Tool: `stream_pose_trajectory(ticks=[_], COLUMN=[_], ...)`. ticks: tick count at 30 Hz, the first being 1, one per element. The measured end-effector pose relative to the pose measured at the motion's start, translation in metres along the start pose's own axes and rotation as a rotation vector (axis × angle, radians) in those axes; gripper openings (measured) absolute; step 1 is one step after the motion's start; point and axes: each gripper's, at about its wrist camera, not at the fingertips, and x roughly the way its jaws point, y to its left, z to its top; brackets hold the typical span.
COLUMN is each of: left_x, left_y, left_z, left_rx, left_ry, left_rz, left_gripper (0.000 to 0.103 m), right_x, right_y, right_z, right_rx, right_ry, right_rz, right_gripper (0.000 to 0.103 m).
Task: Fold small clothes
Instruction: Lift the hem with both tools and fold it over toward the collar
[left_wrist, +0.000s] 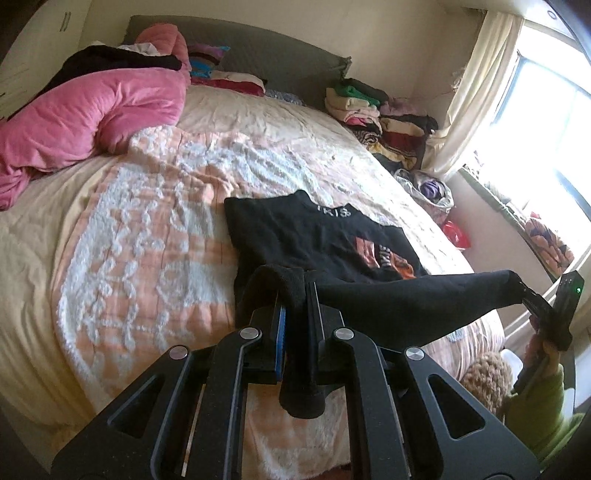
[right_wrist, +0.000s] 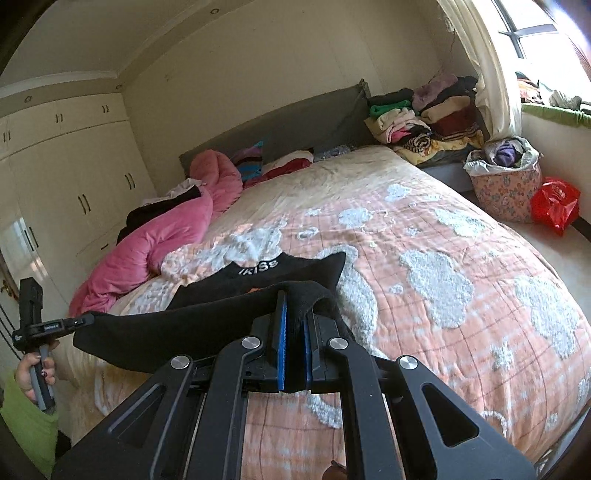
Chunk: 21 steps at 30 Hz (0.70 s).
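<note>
A black T-shirt (left_wrist: 295, 229) with white collar lettering and an orange print lies on the peach and white bedspread (left_wrist: 155, 229). Its near hem is lifted off the bed and stretched between both grippers. My left gripper (left_wrist: 297, 291) is shut on one corner of the hem, with black cloth bunched over its fingers. My right gripper (left_wrist: 522, 290) pinches the other corner at the far right of the left wrist view. In the right wrist view, the right gripper (right_wrist: 297, 306) is shut on the black T-shirt (right_wrist: 258, 271), and the left gripper (right_wrist: 86, 318) holds the far end.
A pink duvet (left_wrist: 85, 114) lies heaped at the bed's far left. Folded clothes piles (right_wrist: 424, 122) sit by the headboard, with a floral basket (right_wrist: 504, 184) and a red bag (right_wrist: 554, 203) on the floor beside the bed. Wardrobe doors (right_wrist: 74, 173) line the left wall.
</note>
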Motion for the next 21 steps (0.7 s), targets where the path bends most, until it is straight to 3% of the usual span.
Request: stream_pose_trajectory(ticks=[21], left_x=[0.025], left_y=[-0.012], left_z=[0.041], left_rx=[-0.024], left_ry=[-0.059], left_rz=[0.065], left_gripper=[0.003], right_x=[0.047], right_y=[0.014], right_z=[0.036], right_rx=[-0.080], right_ry=[-0.025], right_rz=[-0.099], right_gripper=[0.006])
